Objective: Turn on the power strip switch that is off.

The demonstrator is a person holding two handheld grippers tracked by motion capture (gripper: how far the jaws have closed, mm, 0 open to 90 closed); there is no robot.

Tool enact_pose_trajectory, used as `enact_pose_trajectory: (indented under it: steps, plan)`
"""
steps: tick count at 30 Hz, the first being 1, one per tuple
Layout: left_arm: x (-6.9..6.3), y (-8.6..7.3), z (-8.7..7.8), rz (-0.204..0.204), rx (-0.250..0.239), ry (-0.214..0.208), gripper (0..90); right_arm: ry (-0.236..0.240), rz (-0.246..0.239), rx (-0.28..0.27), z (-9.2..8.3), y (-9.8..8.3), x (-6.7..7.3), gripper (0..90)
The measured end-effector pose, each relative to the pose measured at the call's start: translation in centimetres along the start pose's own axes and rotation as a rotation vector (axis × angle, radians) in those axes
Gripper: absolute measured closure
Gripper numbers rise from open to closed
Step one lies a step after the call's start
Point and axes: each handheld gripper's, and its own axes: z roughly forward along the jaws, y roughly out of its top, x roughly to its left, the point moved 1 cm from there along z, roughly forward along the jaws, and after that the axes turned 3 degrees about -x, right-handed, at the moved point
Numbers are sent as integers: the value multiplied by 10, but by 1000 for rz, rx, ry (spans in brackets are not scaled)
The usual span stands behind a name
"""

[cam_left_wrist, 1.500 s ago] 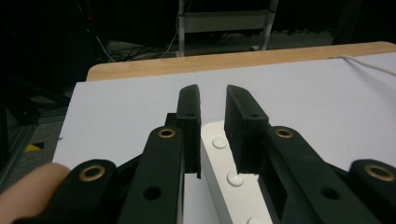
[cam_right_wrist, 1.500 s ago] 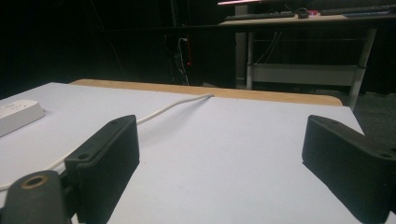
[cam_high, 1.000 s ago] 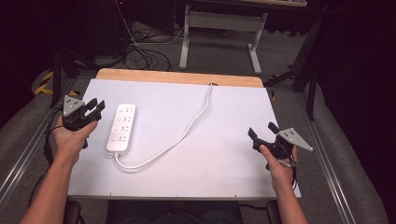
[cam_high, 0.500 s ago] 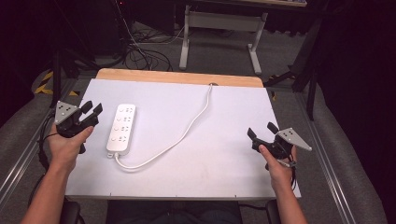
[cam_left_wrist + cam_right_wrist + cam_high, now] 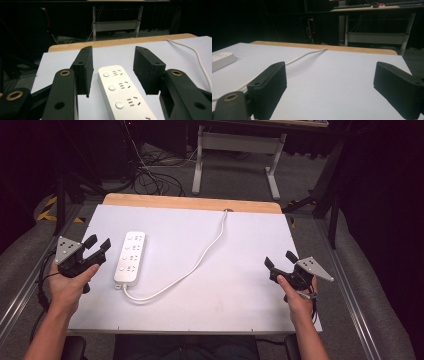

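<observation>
The left tongs (image 5: 98,247) had just been opening and had drawn back to the counter's left edge, jaws apart with nothing between them, clear of the white rectangular plastic power strip (image 5: 130,257). That strip lay flat left of centre on the white counter (image 5: 240,290), apparently released, its white cord (image 5: 202,256) trailing away. The right tongs (image 5: 280,260) hovered wide apart, empty, well away

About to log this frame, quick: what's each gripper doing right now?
Left gripper: open, jaws just been opening, holding nothing, beside the power strip.
Right gripper: open, empty.
</observation>
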Motion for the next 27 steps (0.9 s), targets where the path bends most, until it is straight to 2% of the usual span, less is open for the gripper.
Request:
enact_pose_trajectory:
  steps: [5,11,14,19,23,27]
  plan:
    - [3,1,-1,-14,-6,17,476,1,1,-1,0,0,0,120]
    - [1,0,-1,-3,-9,19,373,-1,2,-2,0,0,0,120]
    - [1,0,-1,-2,-18,23,286,1,3,-3,0,0,0,120]
    - [0,1,-3,-14,-28,22,191,0,5,-6,0,0,0,120]
    - [0,-4,-10,22,-28,41,129,1,3,-5,0,0,0,120]
    - [4,-6,-18,9,-45,56,99,2,-1,-3,0,0,0,120]
